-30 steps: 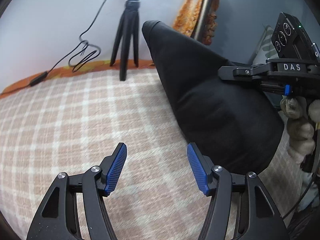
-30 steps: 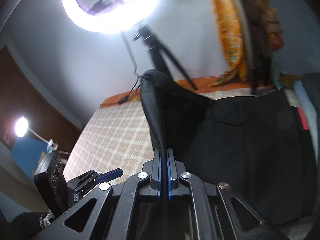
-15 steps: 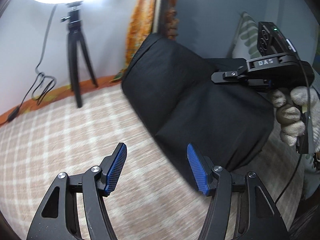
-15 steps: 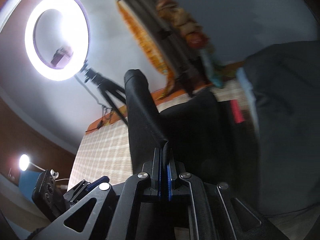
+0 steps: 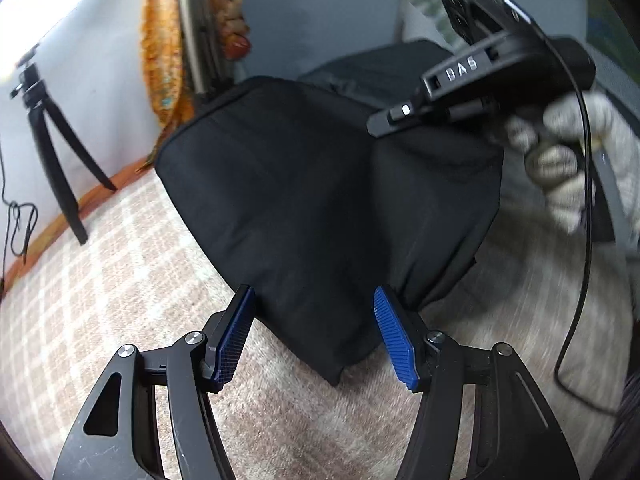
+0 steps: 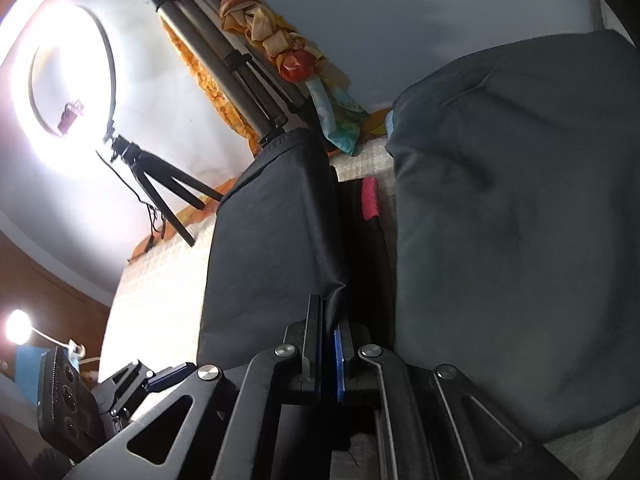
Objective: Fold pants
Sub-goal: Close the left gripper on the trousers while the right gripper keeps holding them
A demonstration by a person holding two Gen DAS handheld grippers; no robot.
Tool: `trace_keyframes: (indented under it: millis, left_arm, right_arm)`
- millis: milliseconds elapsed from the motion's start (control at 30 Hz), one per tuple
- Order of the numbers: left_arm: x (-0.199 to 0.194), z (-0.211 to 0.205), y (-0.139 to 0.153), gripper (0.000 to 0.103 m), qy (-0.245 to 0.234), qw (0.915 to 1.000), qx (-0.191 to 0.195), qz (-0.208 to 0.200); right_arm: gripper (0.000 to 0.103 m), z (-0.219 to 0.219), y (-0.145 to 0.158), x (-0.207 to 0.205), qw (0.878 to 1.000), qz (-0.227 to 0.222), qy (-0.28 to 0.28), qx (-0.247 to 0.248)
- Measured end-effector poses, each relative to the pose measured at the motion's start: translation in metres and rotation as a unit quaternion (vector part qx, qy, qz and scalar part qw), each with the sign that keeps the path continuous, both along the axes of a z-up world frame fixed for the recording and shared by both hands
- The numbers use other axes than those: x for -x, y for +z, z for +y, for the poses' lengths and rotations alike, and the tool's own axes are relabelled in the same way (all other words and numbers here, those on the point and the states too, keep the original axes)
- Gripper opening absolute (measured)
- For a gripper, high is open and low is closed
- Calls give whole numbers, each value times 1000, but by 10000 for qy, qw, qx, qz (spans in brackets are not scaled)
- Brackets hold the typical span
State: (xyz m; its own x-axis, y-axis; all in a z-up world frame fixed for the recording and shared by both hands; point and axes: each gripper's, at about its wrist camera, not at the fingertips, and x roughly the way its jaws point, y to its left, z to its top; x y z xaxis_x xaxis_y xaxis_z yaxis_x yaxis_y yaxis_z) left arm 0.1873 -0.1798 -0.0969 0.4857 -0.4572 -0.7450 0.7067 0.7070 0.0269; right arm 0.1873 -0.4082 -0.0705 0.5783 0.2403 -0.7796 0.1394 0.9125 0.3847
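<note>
Left wrist view: the left tongs (image 5: 316, 334) are spread wide and hold nothing, their blue ribbed pads either side of the near corner of the black fabric pants (image 5: 320, 200). The pants lie partly on the beige checked blanket of the bed (image 5: 132, 280), with an upper layer lifted toward the right tongs (image 5: 384, 120), gripped by a gloved hand (image 5: 568, 160). A black tripod (image 5: 48, 140) stands at the bed's far left edge.

Right wrist view: the right tongs (image 6: 328, 344) are pinched tight on a fold of the pants (image 6: 272, 240), which rise as a taut panel in front. A grey cushion (image 6: 520, 220) sits just right, a ring light (image 6: 72, 88) far left.

To fold well, I judge the lifted edge should travel level and land square on the lower layer, while the left tongs pin the near corner so nothing slides.
</note>
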Motion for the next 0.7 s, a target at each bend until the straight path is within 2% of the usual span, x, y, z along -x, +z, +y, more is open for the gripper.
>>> trace_keyframes:
  millis: [200,300,367,433,600,700]
  left_arm:
    - [-5,-3,-1,61,-63,9999,-91,57]
    - [-10,-4,1,61,-100,9998,-49,135]
    - [-11,1,4,61,-79,9996,48,260]
    - [-12,7,9,61,-72,9992,180,346]
    - [-10,12,27,61,-115,9994,281,182]
    - [-27,20,38,61,111,9983,499,287]
  right_arm:
    - [6,5,-1,8,9988,41,121,470]
    - [15,13,9,21,9966,-6,106,821]
    - [30,17,10,30,9953,37,103,957]
    - [36,21,15,44,9951,34,62,984]
    - [40,33,17,63,9954,14,55,960]
    - [39,34,7,72,9953,184,-122,940]
